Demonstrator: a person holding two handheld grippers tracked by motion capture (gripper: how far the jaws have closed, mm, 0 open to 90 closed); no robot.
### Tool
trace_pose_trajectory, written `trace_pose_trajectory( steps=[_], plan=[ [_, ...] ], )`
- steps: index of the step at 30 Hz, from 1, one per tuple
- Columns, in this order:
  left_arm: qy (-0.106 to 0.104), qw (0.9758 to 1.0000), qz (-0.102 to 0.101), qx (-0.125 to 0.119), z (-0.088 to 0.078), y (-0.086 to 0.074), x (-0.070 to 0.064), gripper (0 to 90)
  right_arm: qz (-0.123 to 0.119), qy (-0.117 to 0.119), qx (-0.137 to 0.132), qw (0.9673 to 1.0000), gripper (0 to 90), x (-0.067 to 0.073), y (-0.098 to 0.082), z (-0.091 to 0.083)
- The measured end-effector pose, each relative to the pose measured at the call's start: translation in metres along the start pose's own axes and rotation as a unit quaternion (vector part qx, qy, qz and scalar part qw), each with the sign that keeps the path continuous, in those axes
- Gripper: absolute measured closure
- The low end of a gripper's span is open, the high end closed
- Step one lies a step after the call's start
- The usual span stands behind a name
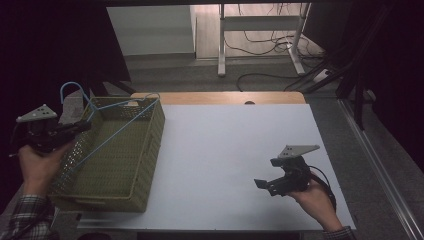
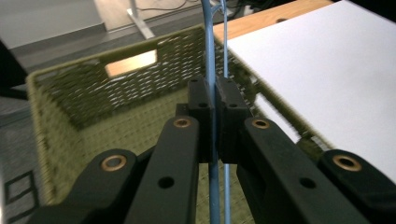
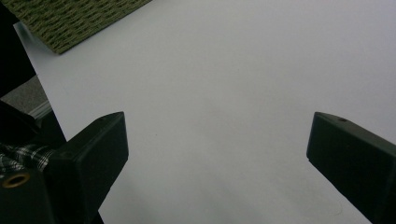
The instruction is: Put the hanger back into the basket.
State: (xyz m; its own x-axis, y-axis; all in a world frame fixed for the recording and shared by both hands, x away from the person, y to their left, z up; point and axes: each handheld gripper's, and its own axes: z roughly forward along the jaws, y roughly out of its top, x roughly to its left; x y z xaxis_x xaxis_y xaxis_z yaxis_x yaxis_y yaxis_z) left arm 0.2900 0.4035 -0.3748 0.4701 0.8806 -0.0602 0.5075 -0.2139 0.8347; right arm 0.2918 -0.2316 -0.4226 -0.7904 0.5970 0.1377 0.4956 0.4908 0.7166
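The left gripper has its jaws clamped on the wire of a light-blue clothes hanger, which hangs tilted over the olive woven basket: its hook stands above the basket's far left corner and its long bar slants down into the basket. In the left gripper view the wire runs straight through the closed jaws, with the basket's inside wall behind. So the hanger is picked up and held, but it is not clearly in or out of the basket; either a lift clear or a set-down is left.

The right gripper hovers low over the white table, jaws wide apart and empty, well apart from the basket. The table to the basket's right is bare, giving open room. The basket sits at the table's left front edge, and the hanger's bar crosses its rim, where it could catch.
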Motion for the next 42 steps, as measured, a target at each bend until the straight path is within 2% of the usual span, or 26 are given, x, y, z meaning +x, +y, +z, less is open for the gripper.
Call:
trace_pose_trajectory(
  steps=[7, 14, 18, 22, 24, 26, 27, 29, 30, 33, 36, 39, 42],
  plan=[
    [0.012, 0.9999, -0.006, 0.001, 0.007, -0.017, 0.016, 87.6, 0.0, 0.001, 0.006, 1.0, 5.3, -0.001, -0.002, 0.002],
    [0.019, 0.9998, -0.01, 0.005, 0.019, -0.029, 0.024, 87.5, 0.001, 0.001, 0.008, 1.0, 5.5, -0.002, -0.003, 0.003],
    [0.018, 0.9996, -0.014, 0.017, 0.029, -0.037, 0.027, 87.5, 0.002, 0.001, 0.011, 0.9999, 5.6, -0.002, -0.004, 0.005],
    [0.022, 0.9989, -0.016, 0.039, 0.04, -0.043, 0.028, 87.4, 0.002, 0.003, 0.014, 0.9999, 5.7, -0.003, -0.005, 0.006],
    [0.017, 0.9984, -0.024, 0.048, 0.044, -0.046, 0.03, 87.2, 0.003, 0.003, 0.016, 0.9999, 5.7, -0.003, -0.005, 0.007],
    [0.025, 0.9975, -0.023, 0.063, 0.049, -0.049, 0.031, 86.4, 0.004, 0.003, 0.018, 0.9998, 5.7, -0.003, -0.006, 0.008],
    [0.024, 0.9974, -0.032, 0.06, 0.049, -0.051, 0.031, 85.0, 0.005, 0.003, 0.018, 0.9998, 5.7, -0.003, -0.007, 0.008],
    [0.018, 0.9975, -0.048, 0.047, 0.046, -0.051, 0.032, 71.9, 0.004, 0.003, 0.017, 0.9998, 5.6, -0.003, -0.008, 0.008],
    [0.012, 0.9974, -0.057, 0.043, 0.044, -0.05, 0.032, 68.3, 0.004, 0.002, 0.017, 0.9998, 5.5, -0.004, -0.008, 0.007],
    [-0.005, 0.9972, -0.069, 0.027, 0.038, -0.045, 0.028, 51.6, 0.004, 0.0, 0.013, 0.9999, 5.3, -0.004, -0.01, 0.006],
    [-0.024, 0.9968, -0.075, 0.015, 0.033, -0.038, 0.019, 39.4, 0.001, -0.005, 0.008, 1.0, 5.2, -0.004, -0.011, 0.003],
    [-0.054, 0.9968, -0.059, 0.004, 0.03, -0.03, 0.002, 30.8, -0.003, -0.012, 0.003, 0.9999, 4.7, -0.002, -0.012, 0.001],
    [-0.073, 0.9966, -0.039, 0.0, 0.028, -0.023, -0.014, 24.2, -0.003, -0.014, -0.006, 0.9999, 4.3, -0.001, -0.014, -0.003]
  ],
)
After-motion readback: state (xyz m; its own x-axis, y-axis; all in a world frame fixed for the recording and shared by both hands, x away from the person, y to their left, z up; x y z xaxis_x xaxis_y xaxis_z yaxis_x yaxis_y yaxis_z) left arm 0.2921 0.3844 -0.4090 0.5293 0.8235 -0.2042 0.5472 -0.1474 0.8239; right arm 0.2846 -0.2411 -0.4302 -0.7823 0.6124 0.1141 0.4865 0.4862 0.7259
